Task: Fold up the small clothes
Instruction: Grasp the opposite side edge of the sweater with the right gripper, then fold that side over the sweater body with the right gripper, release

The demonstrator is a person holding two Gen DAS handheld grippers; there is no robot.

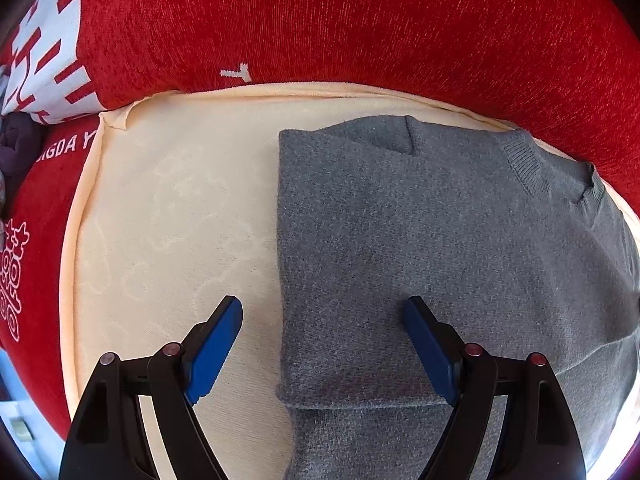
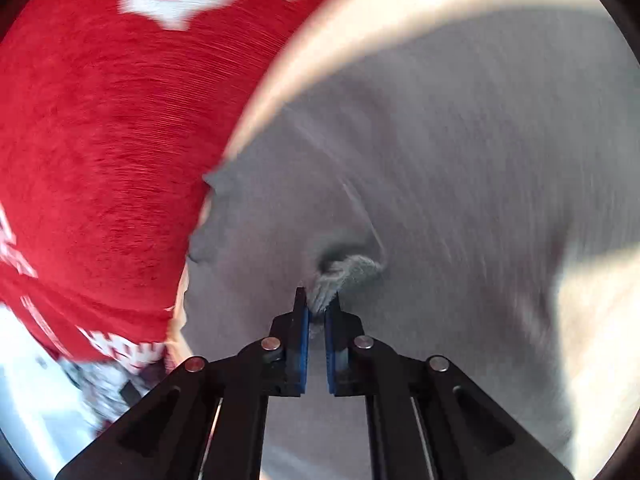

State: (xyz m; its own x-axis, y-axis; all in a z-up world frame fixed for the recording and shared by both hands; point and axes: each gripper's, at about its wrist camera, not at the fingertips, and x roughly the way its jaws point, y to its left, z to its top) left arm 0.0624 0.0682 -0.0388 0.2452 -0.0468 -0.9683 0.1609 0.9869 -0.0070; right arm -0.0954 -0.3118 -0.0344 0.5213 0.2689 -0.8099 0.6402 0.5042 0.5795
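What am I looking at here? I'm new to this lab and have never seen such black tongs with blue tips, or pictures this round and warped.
The tongs are two hand-held grippers; a person carries one in each hand, and each has a wide-angle camera looking along its fingers. In the left camera's picture, the left gripper stands open above a cream cushion, straddling the edge of a partly folded grey sweater, touching nothing that shows. Red fabric with white lettering surrounds the cushion. The right camera's picture is blurred, but the right gripper is shut, pinching a small bunch of the grey knit between its blue pads.
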